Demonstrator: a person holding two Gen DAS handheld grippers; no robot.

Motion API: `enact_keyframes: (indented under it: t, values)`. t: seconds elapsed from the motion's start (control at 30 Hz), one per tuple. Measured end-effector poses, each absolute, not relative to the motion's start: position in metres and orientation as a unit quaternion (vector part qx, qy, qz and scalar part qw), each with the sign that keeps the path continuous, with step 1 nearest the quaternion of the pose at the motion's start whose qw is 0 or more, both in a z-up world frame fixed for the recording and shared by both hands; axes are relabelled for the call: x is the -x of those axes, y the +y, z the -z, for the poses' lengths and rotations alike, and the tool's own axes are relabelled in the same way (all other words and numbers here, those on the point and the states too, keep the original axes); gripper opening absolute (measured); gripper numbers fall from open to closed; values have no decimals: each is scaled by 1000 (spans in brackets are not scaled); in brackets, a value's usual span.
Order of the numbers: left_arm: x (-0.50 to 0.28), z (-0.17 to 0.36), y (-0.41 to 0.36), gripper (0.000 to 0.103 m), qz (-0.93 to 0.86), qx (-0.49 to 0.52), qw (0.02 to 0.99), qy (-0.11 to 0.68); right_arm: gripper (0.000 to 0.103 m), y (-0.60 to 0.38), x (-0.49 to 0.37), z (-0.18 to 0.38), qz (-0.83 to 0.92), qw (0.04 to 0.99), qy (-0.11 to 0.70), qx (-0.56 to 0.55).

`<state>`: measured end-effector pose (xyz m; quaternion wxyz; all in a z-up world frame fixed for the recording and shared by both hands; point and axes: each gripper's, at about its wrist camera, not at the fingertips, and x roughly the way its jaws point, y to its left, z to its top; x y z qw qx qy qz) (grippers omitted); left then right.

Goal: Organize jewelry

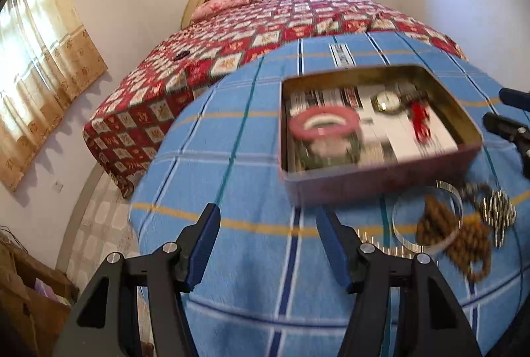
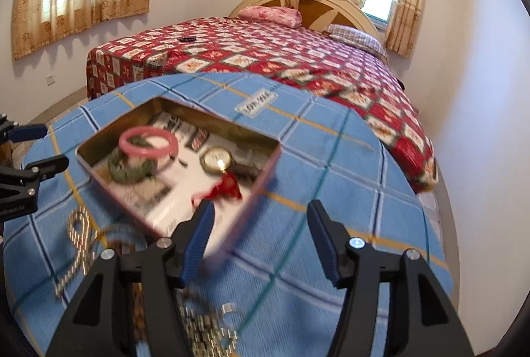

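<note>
An open metal tin [image 1: 381,179] [image 2: 261,188] sits on a table covered with a blue checked cloth [image 1: 232,158] [image 2: 331,158]. Inside lie a pink bangle [image 1: 323,122] [image 2: 149,143], a green bracelet [image 2: 131,171], a gold watch [image 1: 386,101] [image 2: 217,159] and a red ornament [image 1: 420,121] [image 2: 227,188]. Outside the tin lie a silver bangle [image 1: 427,214], brown beads [image 1: 463,244] and silver chains [image 1: 498,211] [image 2: 78,237]. My left gripper [image 1: 268,224] is open and empty in front of the tin. My right gripper [image 2: 260,217] is open and empty over the tin's near corner.
A bed with a red patterned quilt [image 1: 265,25] [image 2: 298,58] stands behind the table. A white label [image 1: 343,53] [image 2: 256,105] lies on the cloth beyond the tin. Cardboard boxes [image 1: 29,297] stand on the floor at the left.
</note>
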<state>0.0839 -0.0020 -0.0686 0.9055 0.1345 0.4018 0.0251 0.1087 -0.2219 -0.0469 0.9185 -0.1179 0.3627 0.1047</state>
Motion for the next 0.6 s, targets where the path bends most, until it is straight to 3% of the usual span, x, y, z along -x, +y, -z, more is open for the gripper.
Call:
enact_keyframes:
  t: [0.6]
  values:
    - [-44,92,-20,61,-23,-108,900,422,59,-215,-51,70,-134,906,380,132]
